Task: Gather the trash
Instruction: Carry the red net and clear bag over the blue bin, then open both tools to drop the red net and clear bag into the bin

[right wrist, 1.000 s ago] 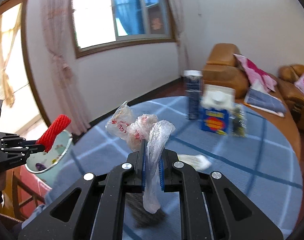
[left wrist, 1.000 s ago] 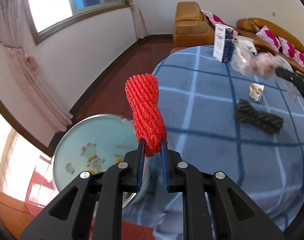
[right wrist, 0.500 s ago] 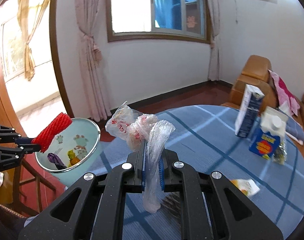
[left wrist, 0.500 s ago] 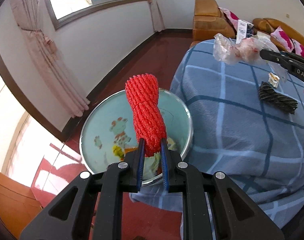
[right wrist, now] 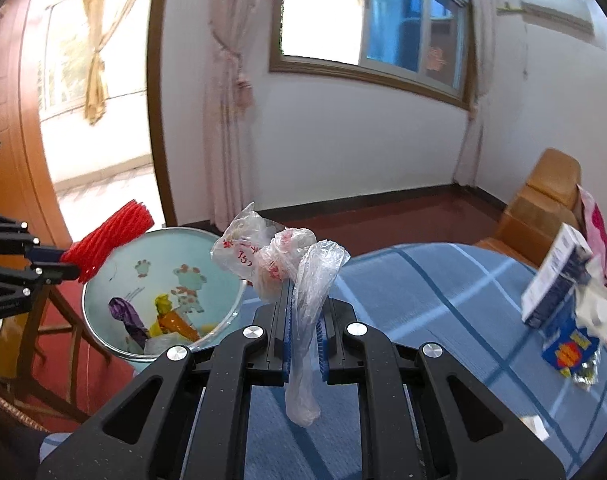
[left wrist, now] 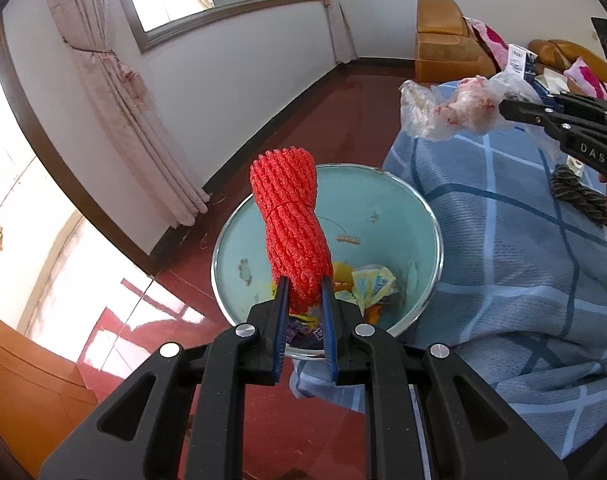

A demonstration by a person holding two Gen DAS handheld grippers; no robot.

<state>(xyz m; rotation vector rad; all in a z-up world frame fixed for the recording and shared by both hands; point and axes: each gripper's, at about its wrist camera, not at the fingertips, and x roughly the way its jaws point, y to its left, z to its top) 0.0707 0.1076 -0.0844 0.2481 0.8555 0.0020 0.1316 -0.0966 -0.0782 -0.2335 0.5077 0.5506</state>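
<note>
My left gripper (left wrist: 303, 286) is shut on a red foam net sleeve (left wrist: 289, 224), which stands up over the mouth of a light-blue trash bin (left wrist: 399, 216) holding wrappers. The right wrist view shows that sleeve (right wrist: 107, 242) at the bin's left rim (right wrist: 103, 272). My right gripper (right wrist: 303, 300) is shut on a crumpled clear plastic bag (right wrist: 279, 260) with red print, held over the table's edge just right of the bin. From the left wrist view the bag (left wrist: 451, 110) and the right gripper (left wrist: 503, 110) hang at the upper right.
A blue checked tablecloth (right wrist: 443, 300) covers the round table next to the bin. On it lie a dark grey bundle (left wrist: 579, 196), cartons (right wrist: 555, 288) and a small blue packet (right wrist: 569, 350). Orange sofas (left wrist: 447, 44) with pink cushions stand behind. Red floor and curtains lie left.
Both grippers have swung left from over the table toward the bin. The red sleeve now hangs over the bin's opening, and the plastic bag has come close to the bin's rim.
</note>
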